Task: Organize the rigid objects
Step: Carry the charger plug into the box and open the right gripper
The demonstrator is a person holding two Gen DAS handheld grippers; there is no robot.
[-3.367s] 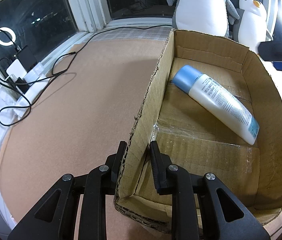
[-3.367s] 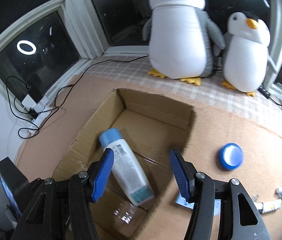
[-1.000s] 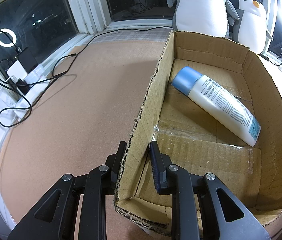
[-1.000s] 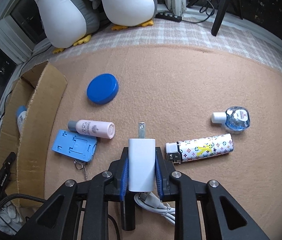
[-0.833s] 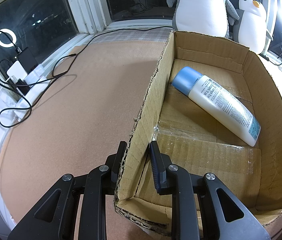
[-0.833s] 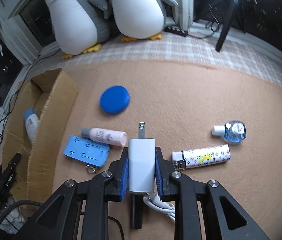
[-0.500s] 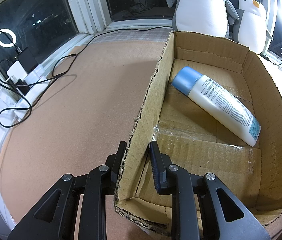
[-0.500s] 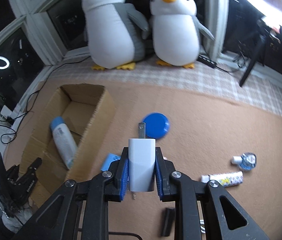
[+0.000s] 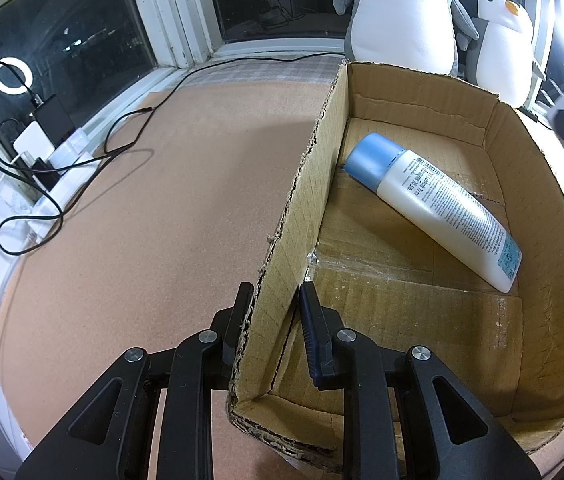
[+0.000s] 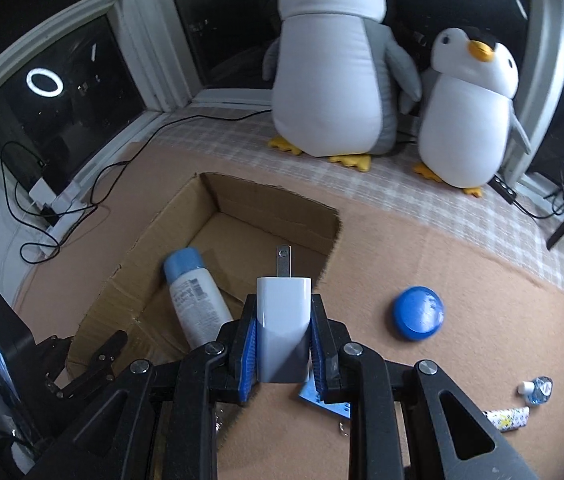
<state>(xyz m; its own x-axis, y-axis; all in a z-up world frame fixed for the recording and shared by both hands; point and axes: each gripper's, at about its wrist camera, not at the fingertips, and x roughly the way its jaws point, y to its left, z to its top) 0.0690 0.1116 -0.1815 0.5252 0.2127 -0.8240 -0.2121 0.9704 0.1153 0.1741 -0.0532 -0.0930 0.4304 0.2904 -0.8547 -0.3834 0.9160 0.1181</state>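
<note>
Our right tool [image 10: 284, 344] is clamped on a white wall charger [image 10: 283, 328], its blue pads pressed against both sides and the metal prongs pointing toward twelve o'clock. In the right wrist view the charger hangs above the bench [image 10: 442, 272], just over the right wall of the open cardboard box [image 10: 241, 204].

Our left tool [image 9: 271, 316] pinches the box's left wall [image 9: 302, 208] near the front corner, one finger outside and one inside, both touching the cardboard.

Inside the box a white lotion bottle [image 9: 442, 208] with a light blue cap lies on its side, cap toward eleven o'clock, the bottom end toward four o'clock.

On the bench at about three o'clock of the box we see a round blue lid [image 10: 418, 312]. Farther toward four o'clock lie a small clear bottle [image 10: 538, 390] and a patterned lighter [image 10: 508, 418], close together. A blue flat piece [image 10: 322, 398] shows partly beneath our right tool.

Two plush penguins [image 10: 330, 64] stand at twelve o'clock against the window, and black cables [image 9: 81, 160] trail at nine o'clock.
</note>
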